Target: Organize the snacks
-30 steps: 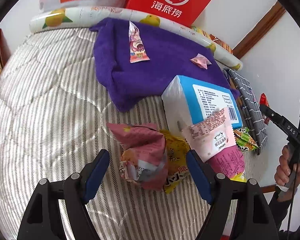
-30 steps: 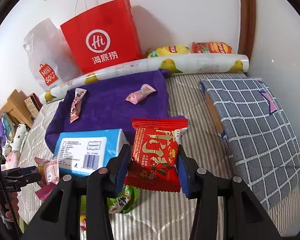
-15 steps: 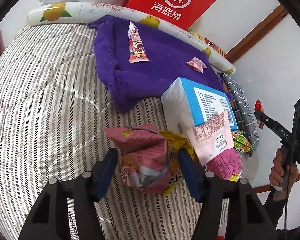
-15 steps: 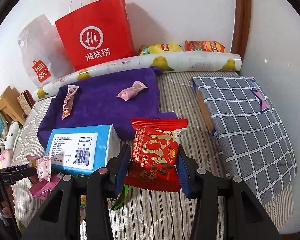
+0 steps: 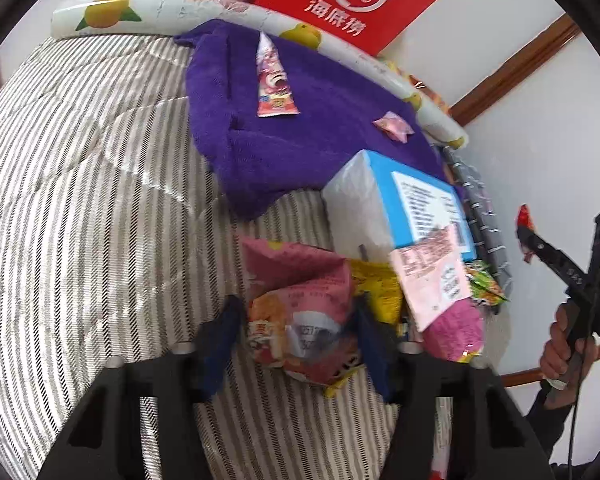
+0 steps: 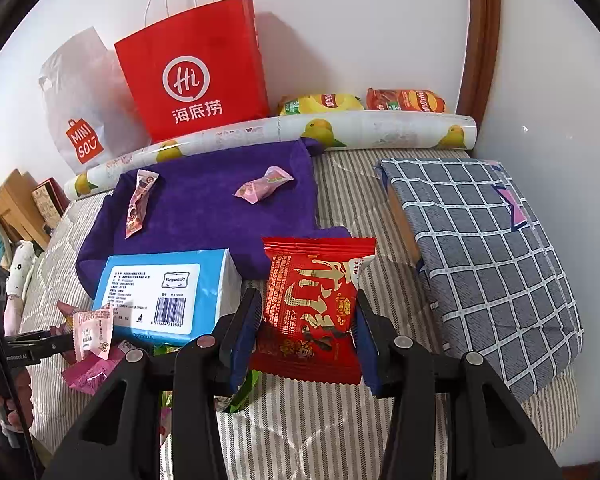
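Left gripper (image 5: 296,334): jaws just closing, pads meeting crumpled pink snack bag (image 5: 300,304), lower centre of frame.
Right gripper (image 6: 306,330): clamped on red packet (image 6: 314,304), centre.
Handling: both probably light, soft, crinkly; grip mid-body.

L gripper (image 5: 296,332) pointed steeply down, jaws just closing in on a pink snack pack (image 5: 300,304), blue pads touching both its sides. R gripper (image 6: 306,320) also angled down, clamped on a red snack pack (image 6: 312,308). R hand (image 5: 566,344) wrapped round its handle, seen from L cam.
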A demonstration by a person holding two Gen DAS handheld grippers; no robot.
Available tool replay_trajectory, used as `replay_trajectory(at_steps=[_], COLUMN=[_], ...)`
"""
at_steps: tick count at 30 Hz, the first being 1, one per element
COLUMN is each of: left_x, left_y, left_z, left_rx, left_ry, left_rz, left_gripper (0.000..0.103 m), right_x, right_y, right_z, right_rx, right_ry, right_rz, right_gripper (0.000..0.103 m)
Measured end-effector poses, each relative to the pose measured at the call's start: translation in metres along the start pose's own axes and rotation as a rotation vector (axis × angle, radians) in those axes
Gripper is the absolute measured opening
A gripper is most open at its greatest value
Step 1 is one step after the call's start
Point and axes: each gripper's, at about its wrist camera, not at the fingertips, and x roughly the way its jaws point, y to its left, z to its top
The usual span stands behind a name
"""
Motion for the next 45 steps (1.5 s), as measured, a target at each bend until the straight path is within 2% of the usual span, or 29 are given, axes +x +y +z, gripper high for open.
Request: replay_trajectory(at_steps=[4,14,24,35,45], left_x=[-0.006,-0.05,-0.084,-0.078,-0.042], left_y=[0.001,-0.005,-0.036,-0.066,-0.074], left_z=[0.002,0.012,0.067,0.121,0.146], left_rx=[0.005,0.012,0.043,0.063,0.071], left_ry=[-0.015,-0.097,-0.21,-0.265,-0.235], left_rz=[0.012,0.024,0.043,0.047,0.057], left_gripper=[0.041,0.041,0.041,0.041,0.041], right_x=[-0.002,-0.009,-0.016,0.007,0.063], right_y=[0.003,0.013,0.023,0.035,0.035], right_z=[0.001,0.013,0.054,0.092,0.103], right_rx=[0.0,-0.013,-0.026,-0.06,-0.048], right_ry=[-0.003,-0.031,-0.089,-0.109,-0.048], right_rz=[0.007,0.05,0.116,0.167,0.212], right_gripper=[0.045,0.045,0.045,0.045,0.045])
